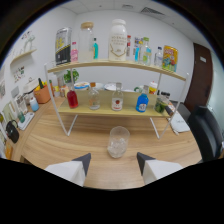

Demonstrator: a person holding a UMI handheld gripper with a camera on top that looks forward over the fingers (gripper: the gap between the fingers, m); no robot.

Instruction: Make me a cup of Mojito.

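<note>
- Just ahead of my gripper, on the wooden table, stands the clear glass tumbler with what looks like ice in the bottom. It sits beyond the fingertips and is not touched by either one.
- My fingers are spread wide with nothing between them, so the gap is wider than the tumbler.
- Risk one: if I push forward off-centre, one fingertip could strike the tumbler's wall and slide or tip it across the smooth wood. It looks light with so little inside.
- Risk two: closing too hard or too high near the rim could make the slick glass squirt out, or spill the ice.
- Behind the tumbler is the two-tier wire shelf. Its lower tier holds a red-liquid bottle, a clear bottle with a red label, another clear bottle and a blue-liquid bottle, standing close together.
- Risk three: I can't read the labels from here, so I could pick the wrong ingredient for a Mojito. I'd judge by colour only, and that is weak evidence.
- Risk four: reaching between the shelf's white legs, my fingers could clip a neighbouring bottle or the upper board and topple something onto the tumbler below.
- The orange pot off by the wall is well apart and no concern.
</note>
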